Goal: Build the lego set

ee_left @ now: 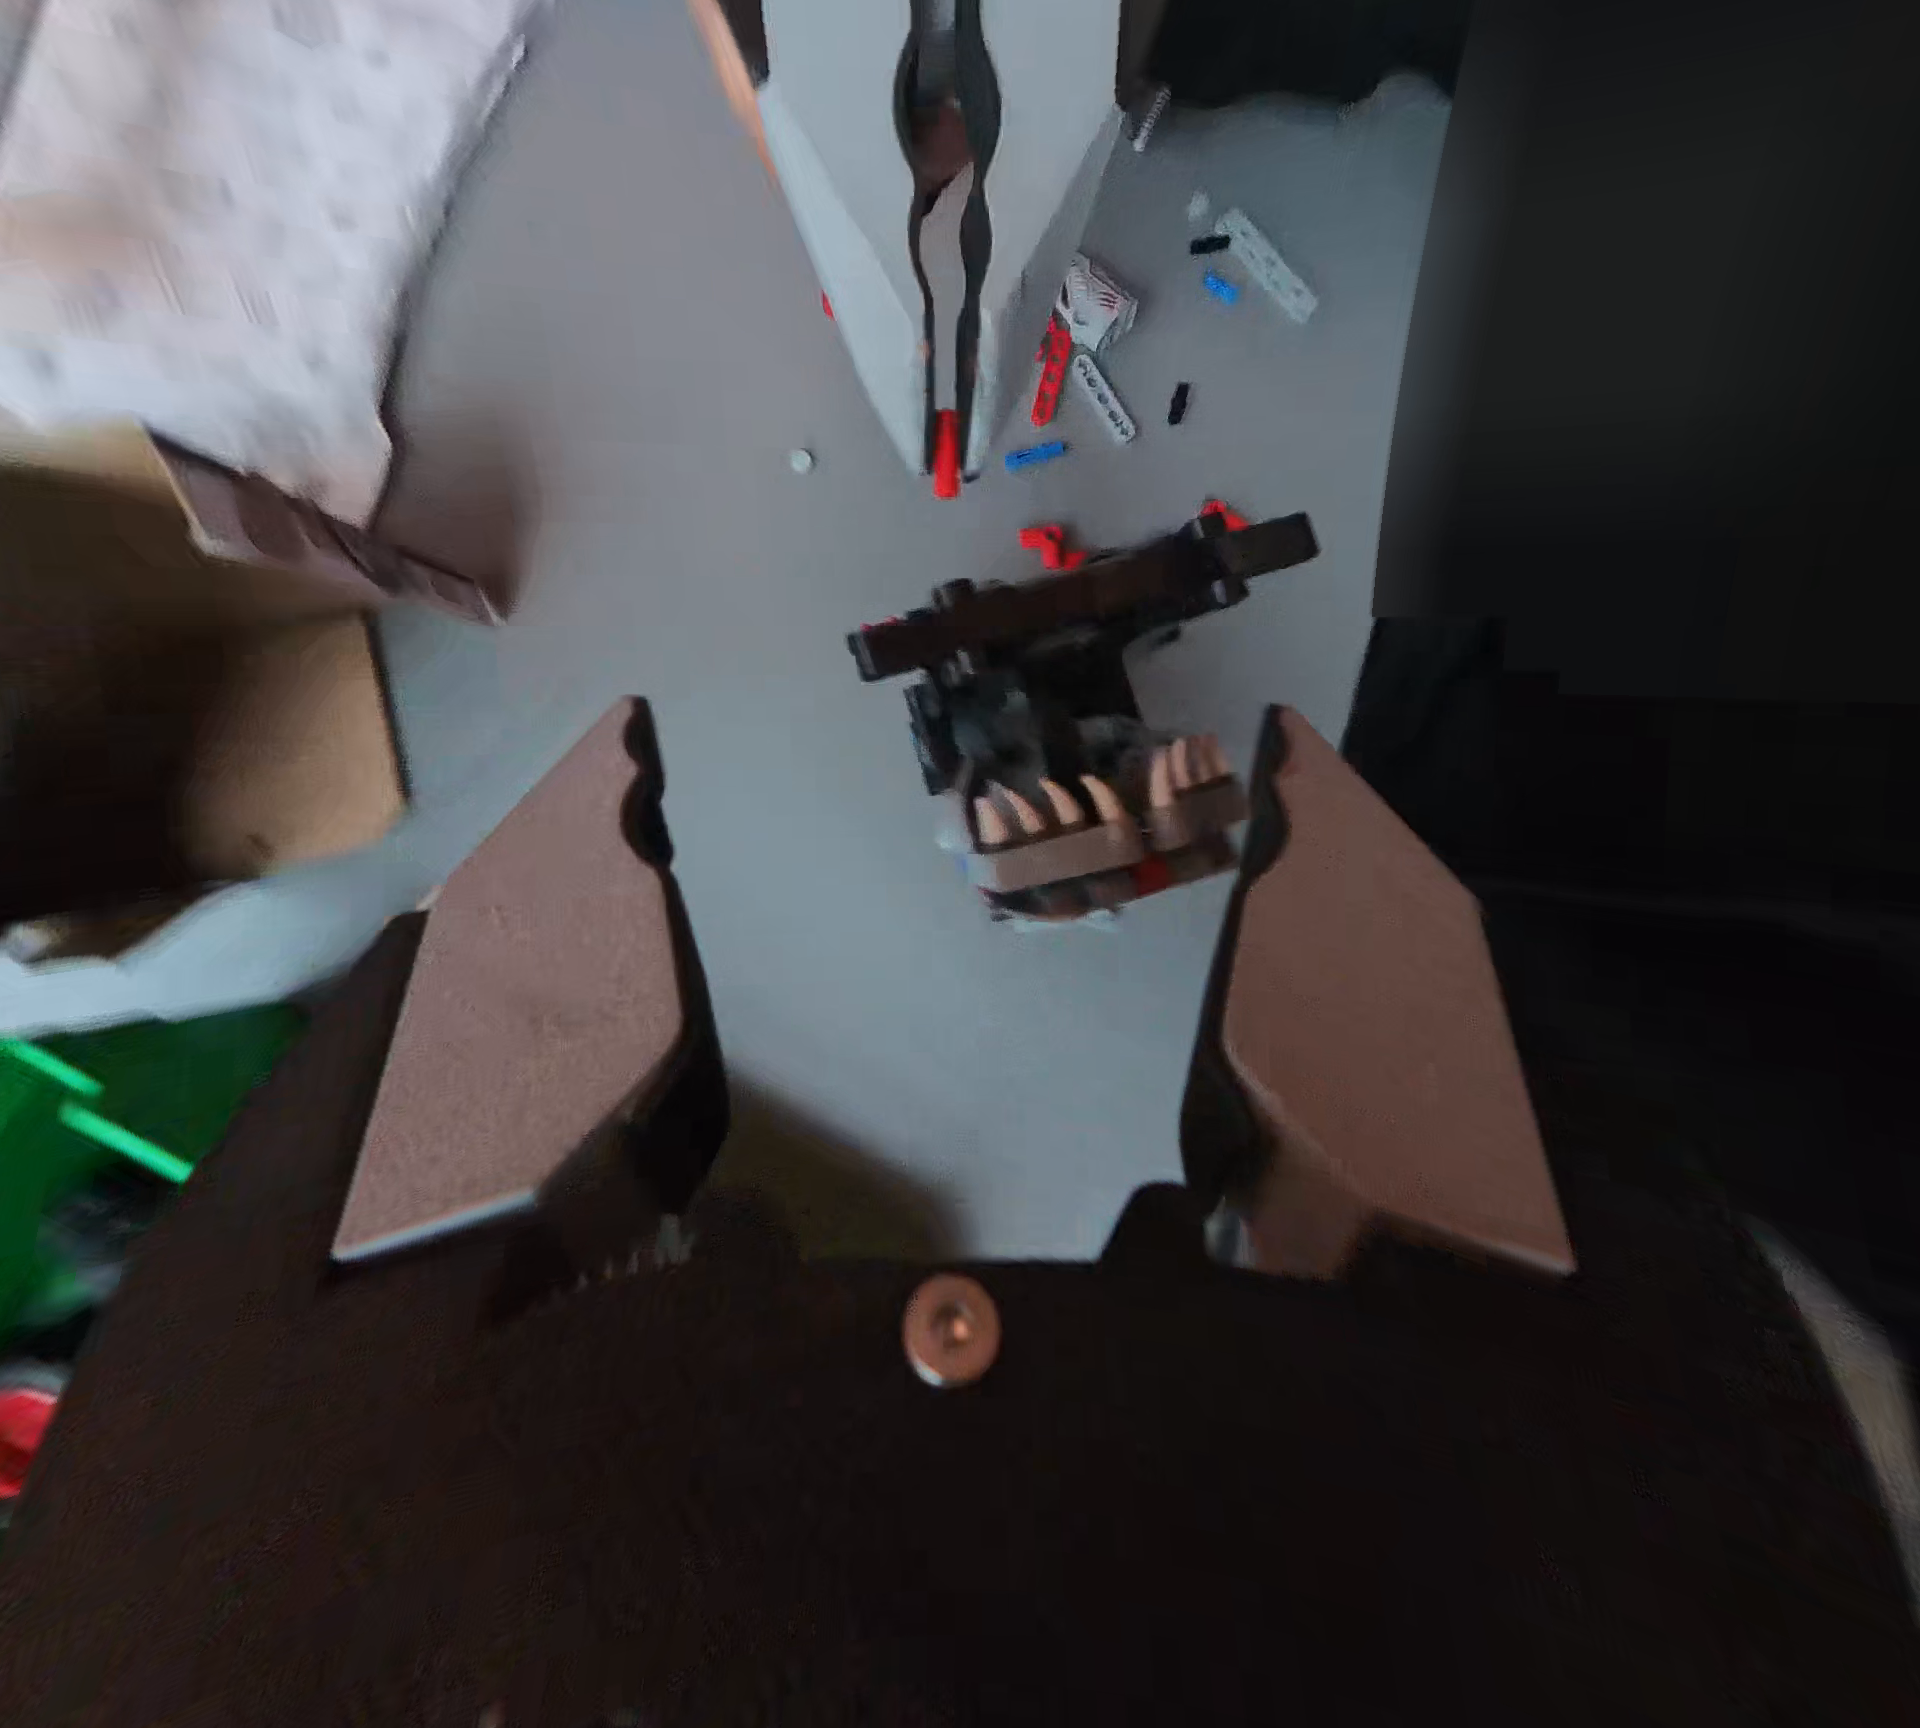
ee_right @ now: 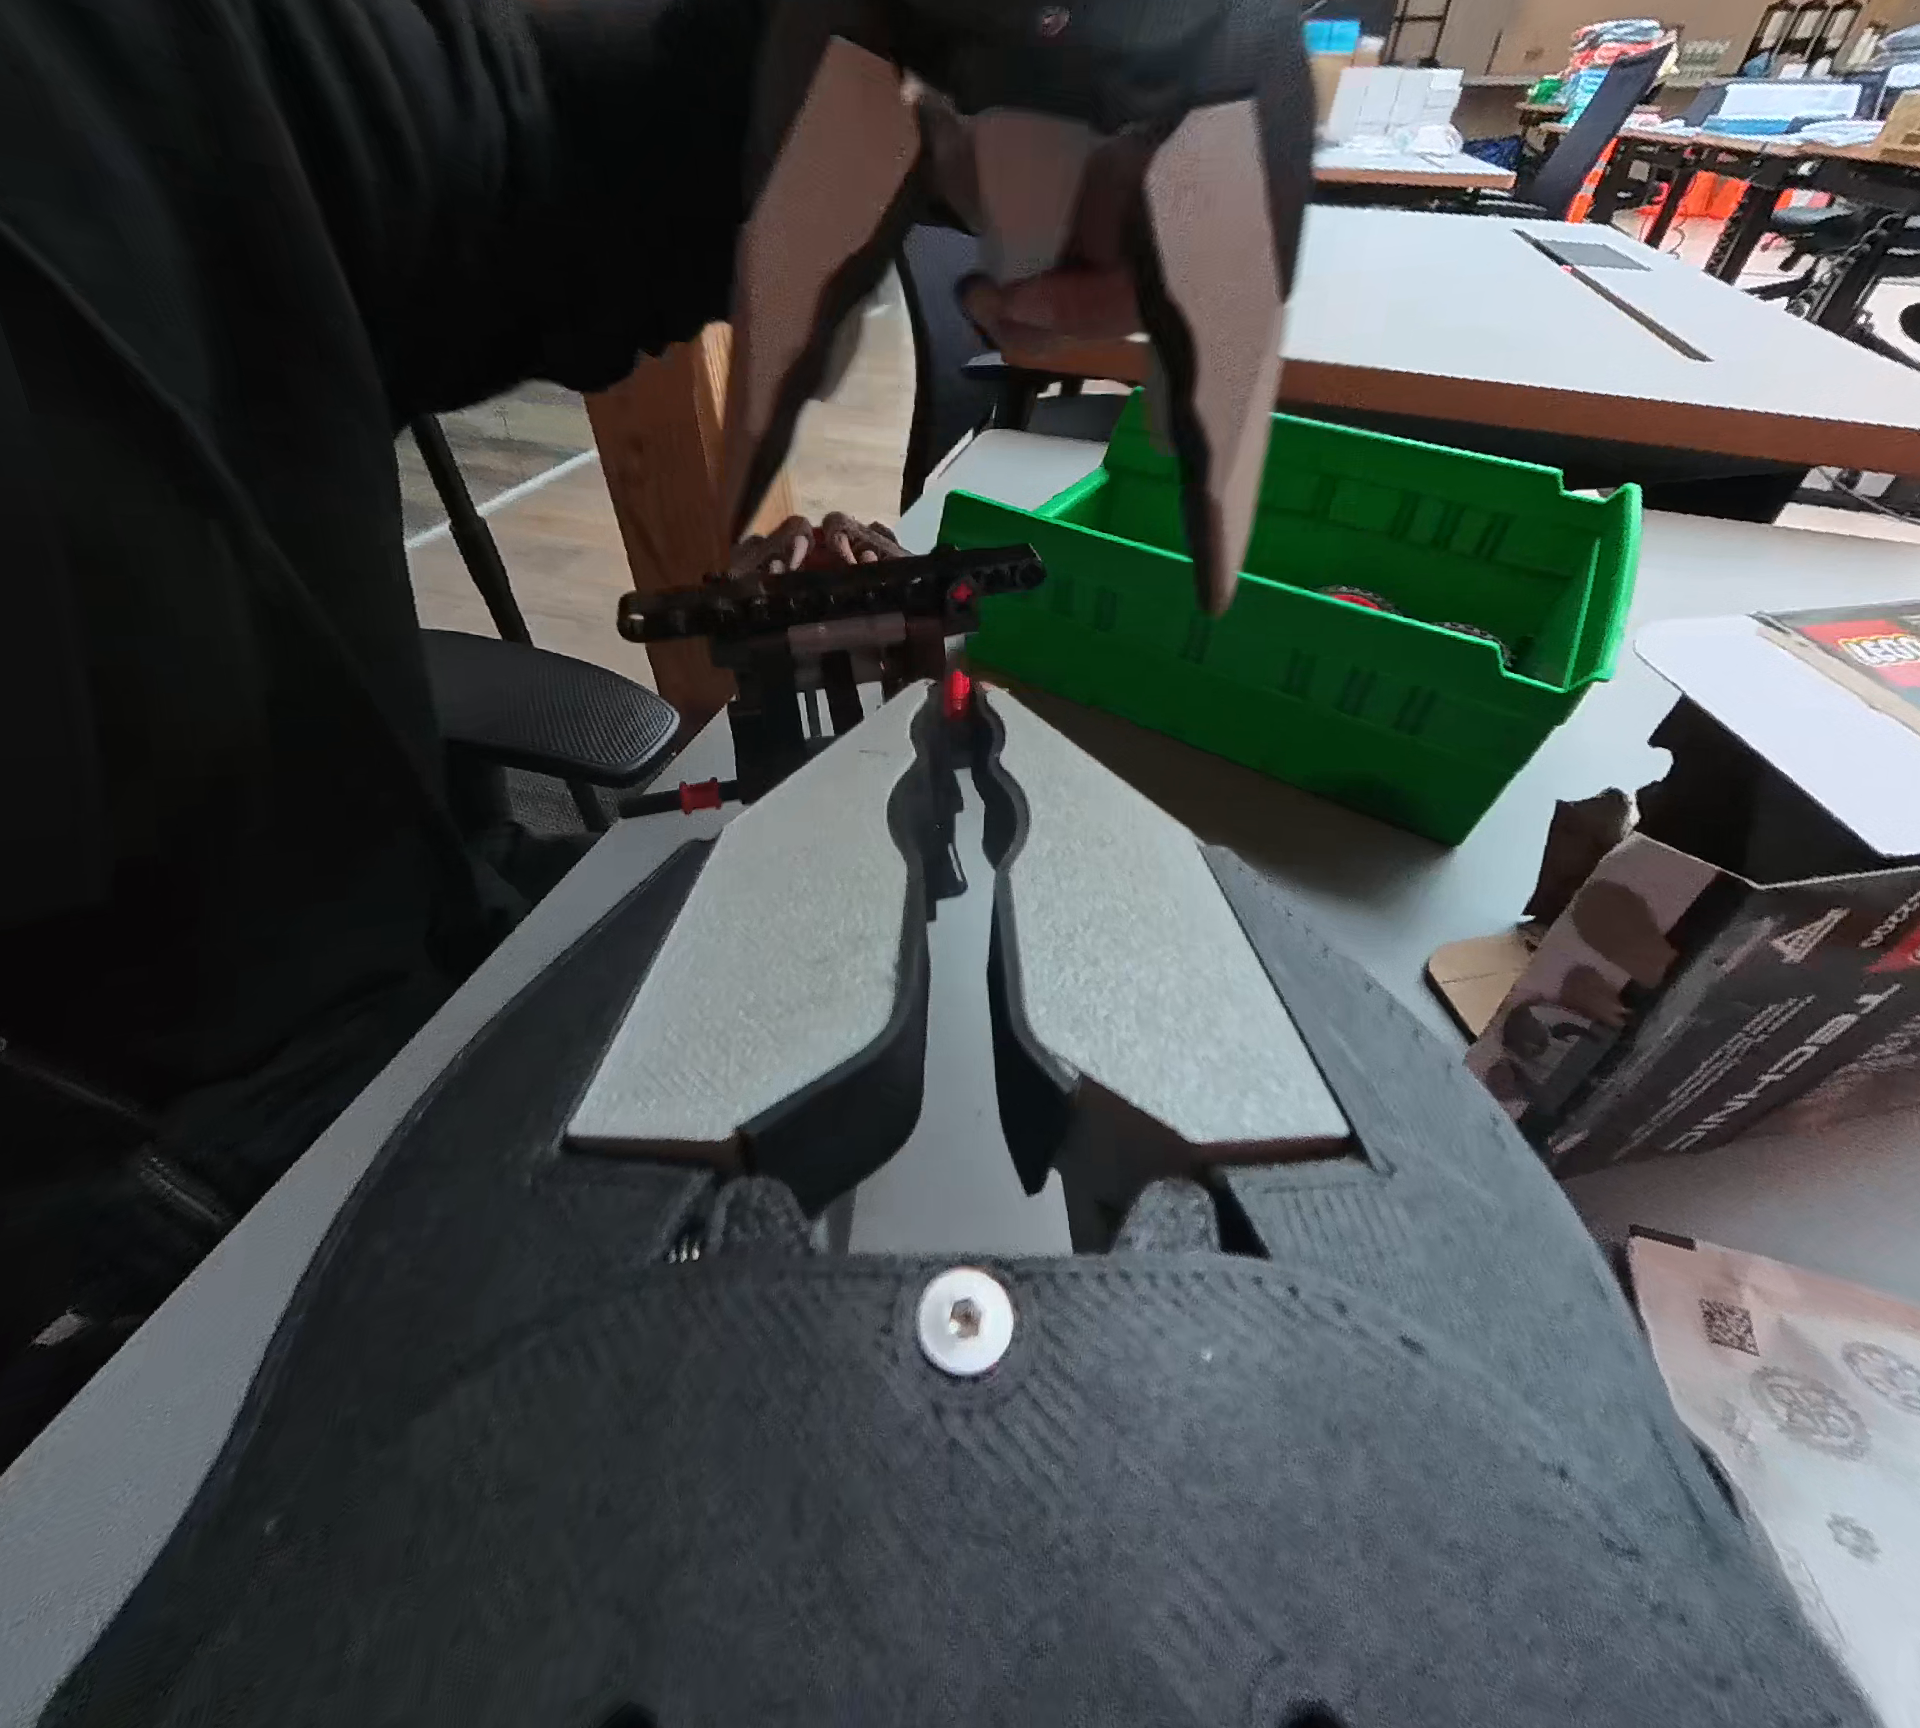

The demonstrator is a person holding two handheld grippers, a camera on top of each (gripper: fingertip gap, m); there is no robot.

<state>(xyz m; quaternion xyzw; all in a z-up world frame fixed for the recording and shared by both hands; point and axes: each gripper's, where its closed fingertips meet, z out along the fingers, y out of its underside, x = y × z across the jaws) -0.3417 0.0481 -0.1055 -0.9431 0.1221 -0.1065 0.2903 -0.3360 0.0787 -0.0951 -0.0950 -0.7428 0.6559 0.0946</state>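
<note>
A partly built dark Lego model (ee_left: 1039, 639) with black beams and tan ribbed parts stands on the grey table (ee_left: 644, 390). My left gripper (ee_left: 956, 717) is open and empty, hovering over the model with its fingers on either side. My right gripper (ee_right: 954, 691) is shut on a small red pin (ee_right: 954, 699), with its tip close to the model (ee_right: 821, 598). In the left wrist view the right gripper (ee_left: 945, 463) comes in from the far side, holding the red pin (ee_left: 943, 457) just short of the model. The left gripper (ee_right: 977, 561) also shows open above the model.
Loose red, blue, black and grey pieces (ee_left: 1091, 359) lie beyond the model. A green bin (ee_right: 1299, 670) stands beside it. The set's open box (ee_right: 1714, 1003) and an instruction booklet (ee_left: 208, 120) lie to one side. The table edge (ee_left: 1382, 431) runs close by the model. A person's black sleeve (ee_right: 312, 224) fills one side. Spacing between my two grippers at the tips: around 4 cm.
</note>
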